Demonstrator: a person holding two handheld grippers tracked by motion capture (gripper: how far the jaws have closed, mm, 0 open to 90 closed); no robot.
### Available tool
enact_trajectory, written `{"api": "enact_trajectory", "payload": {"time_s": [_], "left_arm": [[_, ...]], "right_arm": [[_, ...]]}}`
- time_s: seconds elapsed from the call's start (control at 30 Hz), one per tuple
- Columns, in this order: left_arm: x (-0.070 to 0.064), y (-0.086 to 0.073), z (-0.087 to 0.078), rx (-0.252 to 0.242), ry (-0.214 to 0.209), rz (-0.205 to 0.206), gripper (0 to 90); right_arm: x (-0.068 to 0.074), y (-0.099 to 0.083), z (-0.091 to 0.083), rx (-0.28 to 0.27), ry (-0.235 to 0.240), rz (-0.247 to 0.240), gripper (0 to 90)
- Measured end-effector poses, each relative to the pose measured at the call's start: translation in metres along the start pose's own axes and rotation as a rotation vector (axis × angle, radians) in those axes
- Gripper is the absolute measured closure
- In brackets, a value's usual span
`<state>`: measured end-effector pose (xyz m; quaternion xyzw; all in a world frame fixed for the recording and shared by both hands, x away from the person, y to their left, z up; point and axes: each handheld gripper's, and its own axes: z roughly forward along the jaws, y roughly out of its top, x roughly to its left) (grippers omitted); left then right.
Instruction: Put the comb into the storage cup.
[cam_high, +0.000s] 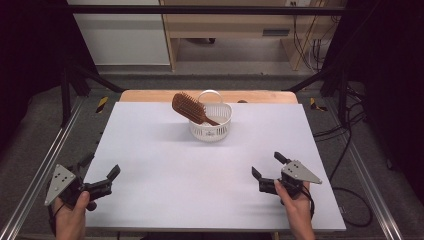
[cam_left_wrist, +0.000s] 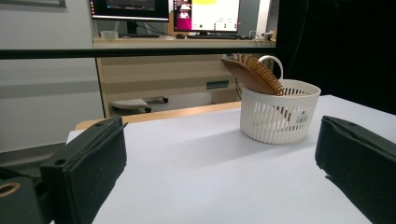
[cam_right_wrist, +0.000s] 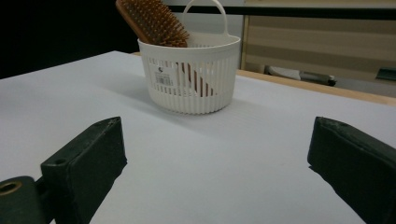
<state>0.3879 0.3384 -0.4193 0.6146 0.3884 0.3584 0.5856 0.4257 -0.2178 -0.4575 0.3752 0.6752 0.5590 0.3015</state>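
Brush (cam_high: 188, 107) is seen standing tilted in the basket (cam_high: 212, 129), handle down, bristled head leaning out over the rim to the left in the high view. Basket is placed near the table's (cam_high: 165, 165) far edge. Left gripper (cam_high: 100, 168) and right gripper (cam_high: 268, 165) are held wide apart-jawed and empty at the near corners, well apart from the basket.

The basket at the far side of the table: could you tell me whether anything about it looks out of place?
Only mildly: the wooden hairbrush stands tilted in the white basket, handle down, its bristled head leaning out over the rim. Nothing looks spilled or damaged.
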Motion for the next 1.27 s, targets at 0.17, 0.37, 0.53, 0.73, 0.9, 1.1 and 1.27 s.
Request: {"api": "enact_trajectory", "payload": {"time_s": [0.17,0.37,0.53,0.73,0.9,1.1,1.27], "left_arm": [[-0.008,-0.012,0.002,0.010,-0.013,-0.003,1.9],[-0.014,-0.023,0.003,0.020,-0.042,-0.005,2.1],[-0.018,-0.027,0.005,0.030,-0.048,0.003,2.1],[-0.024,-0.030,0.006,0.037,-0.081,0.006,2.1],[-0.036,-0.033,0.010,0.062,-0.092,0.052,2.1],[-0.045,-0.036,0.011,0.063,-0.093,0.071,2.1],[-0.045,-0.038,0.004,0.034,-0.058,0.058,2.0]], "right_arm": [[-0.010,-0.002,-0.015,-0.011,-0.020,-0.031,4.2],[-0.017,-0.007,-0.025,-0.026,-0.030,-0.040,4.1],[-0.022,-0.011,-0.032,-0.033,-0.045,-0.033,3.8],[-0.026,-0.017,-0.038,-0.041,-0.055,-0.026,3.7],[-0.030,-0.023,-0.044,-0.066,-0.066,-0.005,3.7],[-0.029,-0.028,-0.045,-0.083,-0.042,0.004,3.7],[-0.026,-0.027,-0.041,-0.078,-0.030,-0.011,3.7]]}}
